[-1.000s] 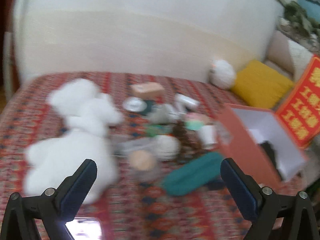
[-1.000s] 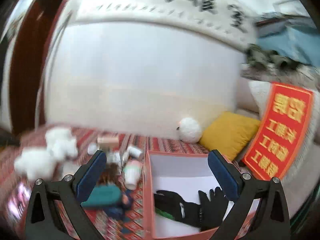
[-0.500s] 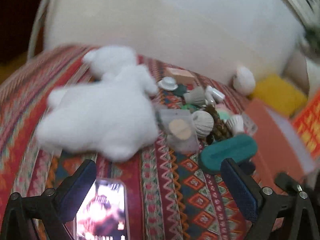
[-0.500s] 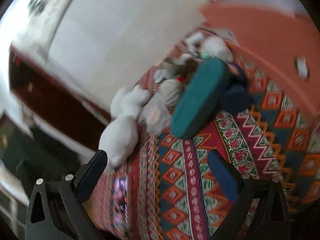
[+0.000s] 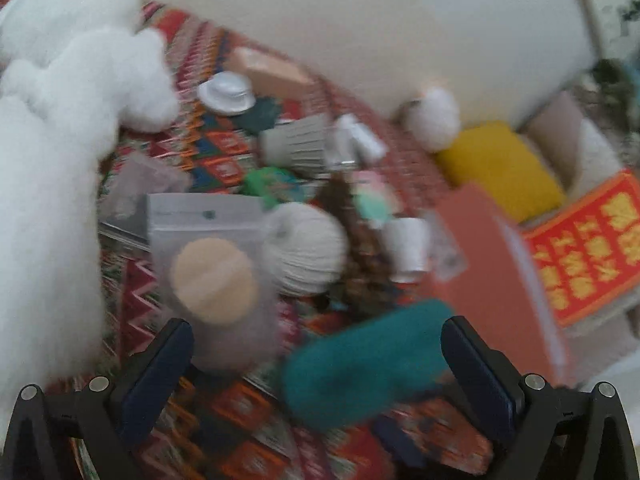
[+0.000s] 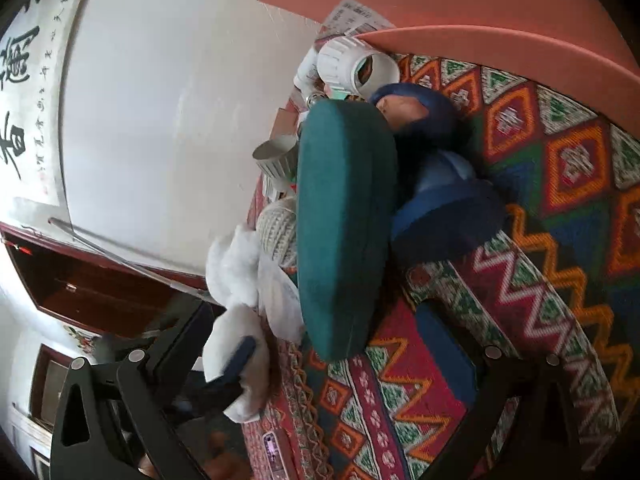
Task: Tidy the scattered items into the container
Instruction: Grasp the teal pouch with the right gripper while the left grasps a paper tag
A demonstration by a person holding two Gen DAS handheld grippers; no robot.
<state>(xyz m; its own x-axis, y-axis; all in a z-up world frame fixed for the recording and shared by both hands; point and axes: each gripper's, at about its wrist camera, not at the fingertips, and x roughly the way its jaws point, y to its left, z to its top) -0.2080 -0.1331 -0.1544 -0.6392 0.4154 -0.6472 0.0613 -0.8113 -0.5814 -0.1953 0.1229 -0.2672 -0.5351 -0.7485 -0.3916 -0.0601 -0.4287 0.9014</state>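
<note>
Scattered items lie on a patterned cloth [image 6: 560,208]. A teal case [image 6: 340,220] lies beside a dark blue item [image 6: 436,184]. My right gripper [image 6: 340,356] is open and low over the cloth, the case's near end between its fingers, with no contact visible. My left gripper [image 5: 318,376] is open too, just short of the teal case [image 5: 368,360] and a clear pouch holding a beige puff [image 5: 212,276]. The orange box [image 5: 492,272] stands to the right, its wall also in the right wrist view [image 6: 480,8]. The left wrist view is blurred.
A large white plush [image 5: 48,160] fills the left. In the pile are a white knitted ball [image 5: 308,248], a grey ribbed cup [image 5: 296,144], a white bottle [image 6: 352,64] and a white lid [image 5: 226,92]. A red lid [image 5: 588,240] and a yellow cushion [image 5: 500,168] lie beyond the box. A phone [image 6: 272,448] rests on the cloth.
Both grippers have come down and closer to the pile. The right one swung from above the orange box to low beside the teal case. Both stayed open.
</note>
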